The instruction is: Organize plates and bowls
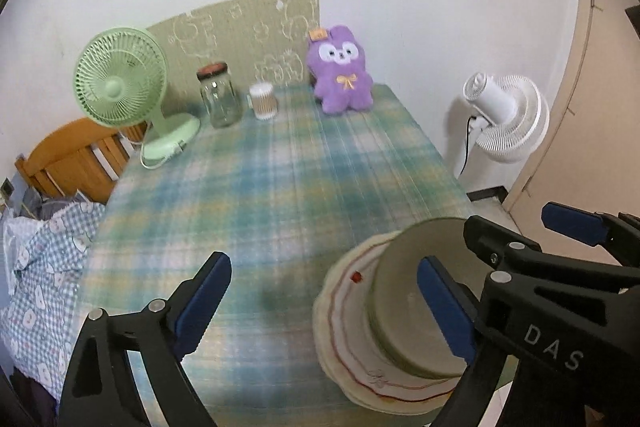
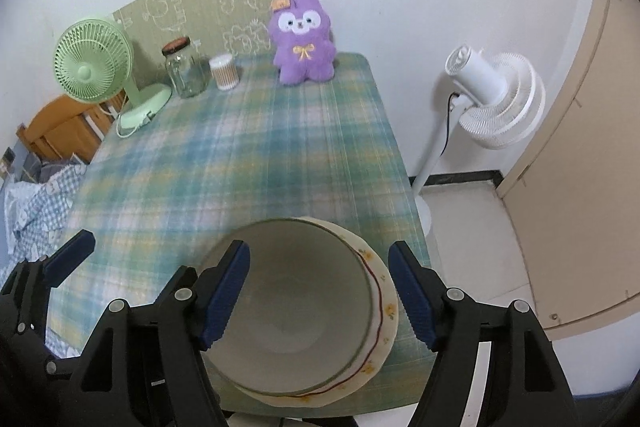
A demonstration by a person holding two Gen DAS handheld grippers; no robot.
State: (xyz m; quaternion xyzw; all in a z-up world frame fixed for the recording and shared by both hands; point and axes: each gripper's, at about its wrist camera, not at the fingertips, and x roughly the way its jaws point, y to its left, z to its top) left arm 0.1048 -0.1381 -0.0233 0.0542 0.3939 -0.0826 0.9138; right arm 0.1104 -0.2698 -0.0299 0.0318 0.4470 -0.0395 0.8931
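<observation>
**Ana:** Two grippers, both spread and neither pinching a thing. Going left to right: the left gripper (image 1: 324, 303) hangs over bare plaid tablecloth (image 1: 280, 187), with the stack under its right finger. The right gripper (image 2: 320, 291) has its pads either side of the bowl (image 2: 292, 311), clear of the rim.

**Ben:** So where's the crockery?

**Ana:** Near the table's front right corner. The bowl sits on the plate (image 2: 384, 311), nested, nothing else loose that I can see.

**Ben:** Then the stacking step looks finished to me. Next would be lifting clear without clipping the rim.

**Ana:** Agreed. The left wrist view shows the plate (image 1: 352, 311) sticking out from under the bowl (image 1: 408, 299) and its red line. The right wrist view looks straight into the bowl's empty inside.
</observation>
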